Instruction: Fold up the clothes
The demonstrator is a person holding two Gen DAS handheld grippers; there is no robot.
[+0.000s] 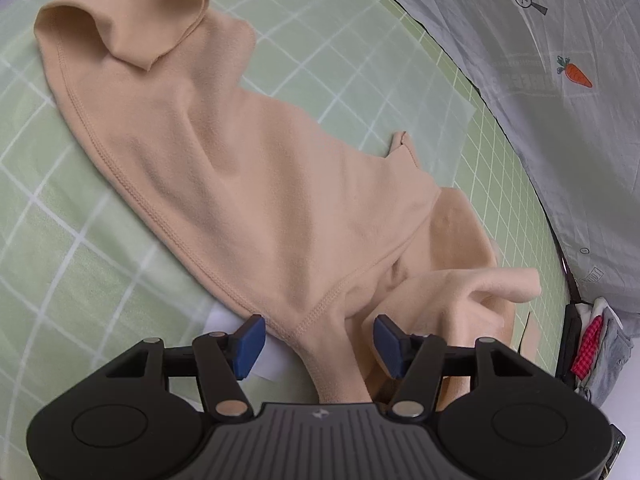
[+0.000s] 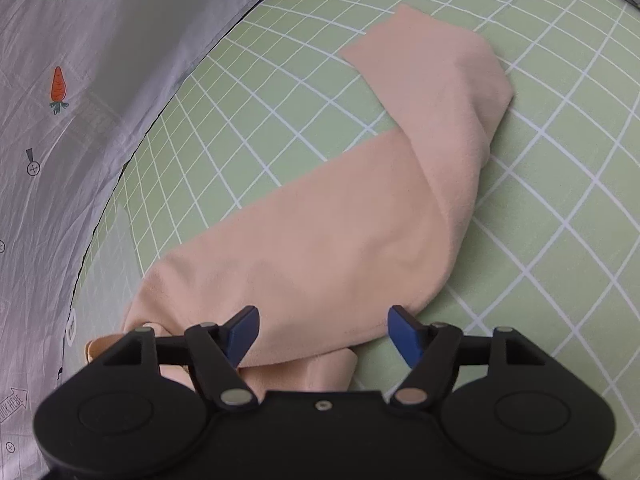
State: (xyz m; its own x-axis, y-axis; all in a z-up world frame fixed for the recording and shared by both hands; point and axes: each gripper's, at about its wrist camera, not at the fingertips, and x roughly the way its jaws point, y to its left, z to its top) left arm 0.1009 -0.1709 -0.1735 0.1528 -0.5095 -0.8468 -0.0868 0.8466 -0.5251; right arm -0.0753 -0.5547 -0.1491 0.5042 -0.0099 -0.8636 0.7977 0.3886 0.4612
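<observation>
A peach fleece garment (image 1: 240, 168) lies spread on the green grid mat (image 1: 328, 52), its hem curled up at the far left. My left gripper (image 1: 318, 344) is open, low over the garment's near corner, with a stitched edge running between its blue pads (image 1: 250, 346). In the right wrist view the same peach garment (image 2: 340, 232) lies with a folded sleeve reaching to the upper right. My right gripper (image 2: 324, 336) is open, its jaws on either side of the garment's near edge, not closed on it.
A grey sheet with a carrot print (image 1: 576, 74) borders the mat on one side, and it also shows in the right wrist view (image 2: 58, 84). A small pile of red-checked and grey cloth (image 1: 596, 348) lies at the mat's right edge. A white paper scrap (image 1: 224, 320) lies under the garment's corner.
</observation>
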